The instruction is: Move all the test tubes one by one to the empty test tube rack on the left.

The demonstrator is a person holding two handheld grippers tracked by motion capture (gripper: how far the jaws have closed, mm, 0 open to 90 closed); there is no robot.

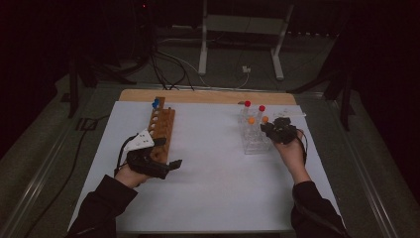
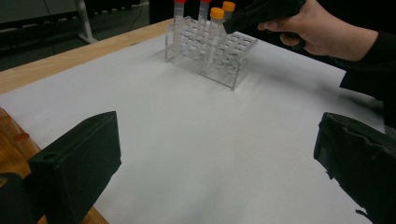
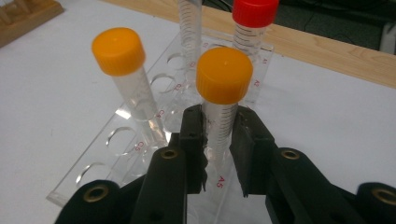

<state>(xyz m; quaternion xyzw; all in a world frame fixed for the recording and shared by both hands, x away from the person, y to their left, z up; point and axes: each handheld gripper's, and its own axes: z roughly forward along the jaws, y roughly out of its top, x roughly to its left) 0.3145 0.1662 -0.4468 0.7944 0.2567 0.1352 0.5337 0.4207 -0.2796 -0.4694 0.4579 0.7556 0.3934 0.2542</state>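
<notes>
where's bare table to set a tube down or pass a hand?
Free: the white sheet between the wooden rack and the clear rack, and its near strip. Crowded: the clear rack, where the right gripper clamps an orange-capped tube.

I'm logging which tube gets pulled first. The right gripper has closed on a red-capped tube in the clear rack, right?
Not quite: the right gripper has closed on an orange-capped tube in the clear rack, as the right gripper view shows. The red-capped tube stands behind it.

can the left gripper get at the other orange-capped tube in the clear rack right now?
Probably not without a long reach: the left gripper sits open by the wooden rack, and the right gripper, shut on one orange-capped tube, crowds the clear rack.
</notes>
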